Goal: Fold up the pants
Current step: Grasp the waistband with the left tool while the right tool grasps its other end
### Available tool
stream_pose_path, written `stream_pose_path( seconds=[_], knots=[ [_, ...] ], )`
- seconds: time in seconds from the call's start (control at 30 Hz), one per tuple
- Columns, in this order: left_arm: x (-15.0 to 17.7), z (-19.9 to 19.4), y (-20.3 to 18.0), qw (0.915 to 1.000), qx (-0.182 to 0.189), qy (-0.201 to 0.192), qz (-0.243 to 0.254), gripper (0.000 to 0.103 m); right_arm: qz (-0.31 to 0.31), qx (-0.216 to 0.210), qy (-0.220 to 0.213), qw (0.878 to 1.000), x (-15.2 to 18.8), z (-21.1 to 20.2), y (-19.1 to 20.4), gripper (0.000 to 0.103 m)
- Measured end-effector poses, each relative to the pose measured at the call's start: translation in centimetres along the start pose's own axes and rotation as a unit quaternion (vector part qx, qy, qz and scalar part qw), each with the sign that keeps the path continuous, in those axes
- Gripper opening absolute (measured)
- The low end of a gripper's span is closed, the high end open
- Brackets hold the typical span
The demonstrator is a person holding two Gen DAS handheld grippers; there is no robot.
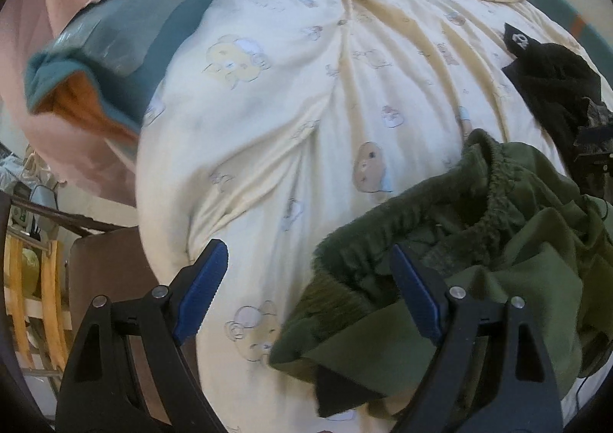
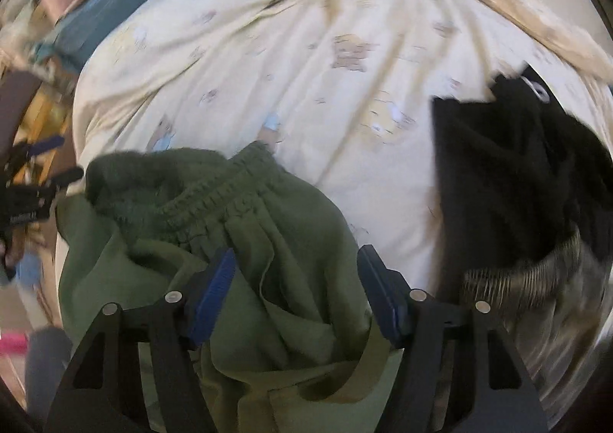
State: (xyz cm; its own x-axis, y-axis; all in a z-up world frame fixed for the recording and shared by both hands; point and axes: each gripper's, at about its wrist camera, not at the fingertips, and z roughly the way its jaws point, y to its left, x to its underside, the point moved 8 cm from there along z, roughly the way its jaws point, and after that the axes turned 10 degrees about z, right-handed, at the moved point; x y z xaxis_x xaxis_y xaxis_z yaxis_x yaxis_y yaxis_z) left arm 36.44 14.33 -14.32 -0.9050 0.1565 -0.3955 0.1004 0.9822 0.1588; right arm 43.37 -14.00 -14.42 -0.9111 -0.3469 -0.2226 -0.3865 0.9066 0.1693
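though crumpled, pants [image 2: 237,241] waistband points up-frame.

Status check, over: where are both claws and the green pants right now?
Left claw open over the sheet, empty. Right claw open, pants between its fingers, not clamped. Pants bunched, unfolded. Black garment lies beside them.

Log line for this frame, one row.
stage: approach | pants: green, crumpled on bedspread | left gripper: open, empty | right gripper: open above pants | folds: none
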Motion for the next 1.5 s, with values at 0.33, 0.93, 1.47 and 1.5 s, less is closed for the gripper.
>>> stream_pose_path(
  seconds=[0.33,0.93,1.47,1.5],
  knots=[
    [1.4,1.9,1.8,0.9996,-0.002,0.014,-0.023,0.084,-0.089,0.054,0.053,0.993,-1.7,8.1,4.3,0.07],
    [-1.6,1.6,1.3,0.9985,0.022,-0.017,-0.047,0.084,0.095,0.115,-0.153,0.977,-7.2,-2.3,-6.7,0.009],
    [-5.3,10.4,-8.2,0.9772,0.164,0.132,-0.028,0.083,0.177,0.003,-0.117,0.977,-6.0,2.6,-12.7,0.074],
    [-5.2,10.7,-8.9,0.9791,0.152,0.134,-0.013,0.077,0.173,0.001,-0.108,0.979,-6.1,3.5,-12.8,0.073]
  ],
)
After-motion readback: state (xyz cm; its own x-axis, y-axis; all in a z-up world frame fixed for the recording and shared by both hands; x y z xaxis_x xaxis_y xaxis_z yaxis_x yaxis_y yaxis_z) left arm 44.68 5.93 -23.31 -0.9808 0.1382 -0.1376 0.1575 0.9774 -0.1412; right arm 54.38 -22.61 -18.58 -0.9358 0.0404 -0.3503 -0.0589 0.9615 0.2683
